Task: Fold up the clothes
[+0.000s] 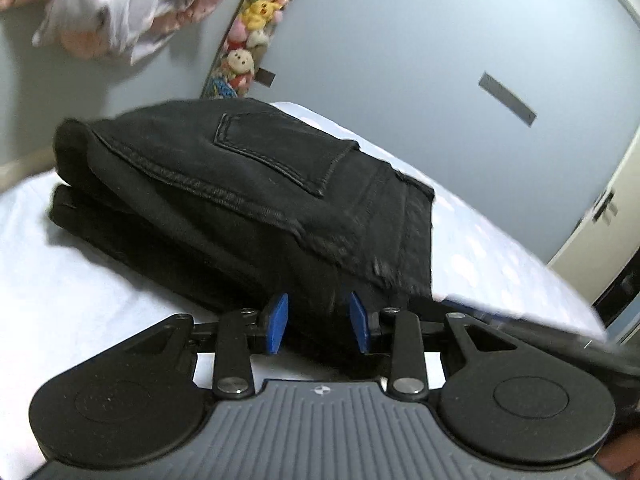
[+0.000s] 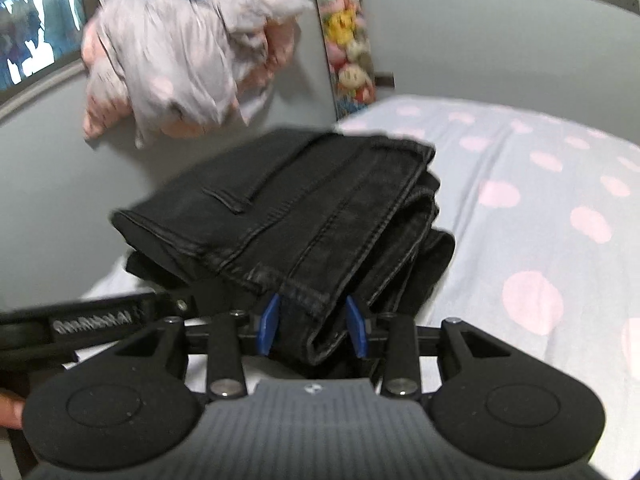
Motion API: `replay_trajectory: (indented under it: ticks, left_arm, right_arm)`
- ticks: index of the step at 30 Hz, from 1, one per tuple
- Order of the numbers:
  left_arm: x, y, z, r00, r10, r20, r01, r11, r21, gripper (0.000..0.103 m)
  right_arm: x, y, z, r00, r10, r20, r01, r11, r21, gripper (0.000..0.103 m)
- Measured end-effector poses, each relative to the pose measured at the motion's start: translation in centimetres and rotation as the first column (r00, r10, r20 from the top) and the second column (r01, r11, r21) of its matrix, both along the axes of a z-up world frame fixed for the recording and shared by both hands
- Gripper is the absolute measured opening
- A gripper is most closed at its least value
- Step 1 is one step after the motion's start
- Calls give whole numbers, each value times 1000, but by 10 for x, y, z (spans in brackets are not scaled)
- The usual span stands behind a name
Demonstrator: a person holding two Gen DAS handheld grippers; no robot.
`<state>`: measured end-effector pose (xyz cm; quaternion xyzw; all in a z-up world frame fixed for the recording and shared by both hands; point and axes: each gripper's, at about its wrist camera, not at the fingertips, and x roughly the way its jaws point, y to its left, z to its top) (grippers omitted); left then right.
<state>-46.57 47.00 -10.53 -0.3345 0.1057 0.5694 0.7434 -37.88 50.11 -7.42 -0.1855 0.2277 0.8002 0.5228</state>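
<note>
While half-open, both grippers [image 1: 318,322] [image 2: 314,326] clamp folded jeans [image 1: 248,196] [image 2: 304,216]

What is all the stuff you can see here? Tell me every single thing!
Folded jeans: one, black, on the bed, near end between both grippers' pads.
Bedsheet: one, pale blue with pink dots, under the jeans.
Crumpled clothes: one pile, grey and pink, behind the jeans by the wall.
Plush toys: several, pastel, stacked in a column at the wall.
Window: one, dark-framed, upper left in the right wrist view.
Left gripper: one, black with blue pads, around the jeans' near edge.
Right gripper: one, same colours, around the jeans' hem.
</note>
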Motion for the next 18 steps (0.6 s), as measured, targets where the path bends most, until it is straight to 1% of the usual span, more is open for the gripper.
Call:
replay_trajectory:
  ticks: [1, 2, 3, 4, 6, 8, 11, 13, 14, 15, 16, 17, 18]
  left_arm:
    - [6, -8, 1, 999, 7, -34, -6, 1000, 13, 40]
    - [11, -17, 3, 998, 19, -68, -17, 999, 30, 45]
    - [15, -27, 4, 994, 37, -100, -31, 998, 53, 49]
    - [19, -36, 6, 990, 55, -127, -46, 996, 72, 59]
    - [27, -54, 8, 980, 93, -175, -75, 992, 103, 60]
    - [33, -67, 12, 974, 116, -194, -94, 989, 118, 60]
    - [41, -91, 16, 965, 159, -208, -136, 983, 123, 60]
    - [44, -106, 16, 956, 183, -228, -157, 979, 129, 61]
    - [44, -114, 16, 952, 196, -236, -169, 977, 130, 65]
    - [44, -122, 15, 948, 207, -241, -181, 976, 125, 68]
    - [44, -130, 14, 945, 213, -247, -188, 975, 119, 73]
    - [46, -138, 14, 941, 218, -258, -194, 974, 114, 76]
    - [48, -144, 13, 936, 226, -270, -204, 973, 109, 77]
  right_arm:
    - [1, -10, 3, 1000, -13, 8, 13, 999, 32, 42]
    - [1, -21, 6, 999, -31, 27, 29, 997, 72, 43]
    - [2, -31, 8, 998, -47, 43, 43, 994, 103, 46]
    - [4, -41, 10, 996, -64, 57, 56, 990, 130, 48]
    - [7, -57, 15, 995, -83, 54, 73, 983, 167, 53]
    - [11, -69, 18, 995, -93, 42, 84, 980, 178, 54]
    - [17, -81, 22, 998, -56, 30, 50, 983, 175, 57]
    - [19, -91, 25, 998, -61, 30, 55, 983, 173, 60]
    - [20, -97, 26, 998, -65, 21, 61, 984, 167, 62]
    - [22, -104, 27, 998, -70, 10, 67, 985, 160, 66]
    - [24, -110, 28, 997, -74, -1, 73, 986, 152, 67]
    - [25, -117, 28, 997, -73, 4, 71, 986, 153, 67]
    - [25, -124, 29, 997, -70, 11, 68, 986, 156, 67]
